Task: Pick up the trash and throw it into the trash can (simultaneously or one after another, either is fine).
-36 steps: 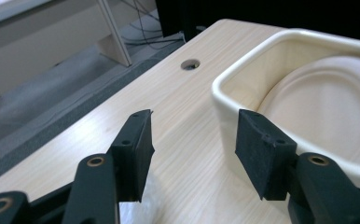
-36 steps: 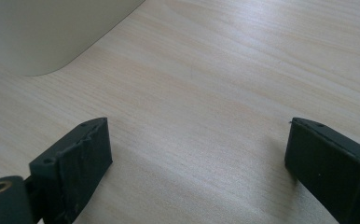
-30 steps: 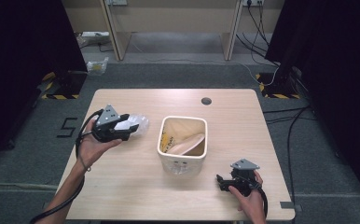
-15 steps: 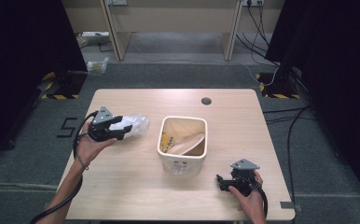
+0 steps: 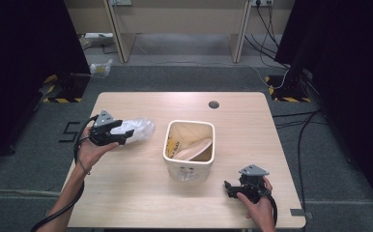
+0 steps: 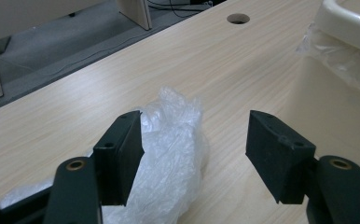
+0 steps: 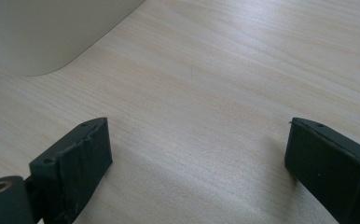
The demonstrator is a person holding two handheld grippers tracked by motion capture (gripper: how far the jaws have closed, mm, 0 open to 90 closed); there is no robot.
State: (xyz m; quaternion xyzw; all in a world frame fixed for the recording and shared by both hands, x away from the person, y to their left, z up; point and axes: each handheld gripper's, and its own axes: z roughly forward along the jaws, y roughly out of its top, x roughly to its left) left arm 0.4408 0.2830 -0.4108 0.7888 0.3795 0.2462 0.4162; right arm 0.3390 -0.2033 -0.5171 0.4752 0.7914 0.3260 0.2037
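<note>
Left of centre, our left tongs (image 5: pixel 126 134) have just been opening, releasing the plastic bag (image 6: pixel 169 154) onto the tabletop (image 5: pixel 141 193); right tongs (image 7: pixel 197 168) idle, spread, empty.

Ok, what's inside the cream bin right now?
The cream bin holds a tan, bag-like lining with yellow print. Its floor is covered. The crumpled clear plastic lies outside on the table, by the left gripper.

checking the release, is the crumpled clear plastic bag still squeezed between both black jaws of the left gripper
No: in the left gripper view the crumpled clear plastic bag lies against one jaw of the left gripper, whose jaws have just been opening, leaving a gap at the other.
</note>
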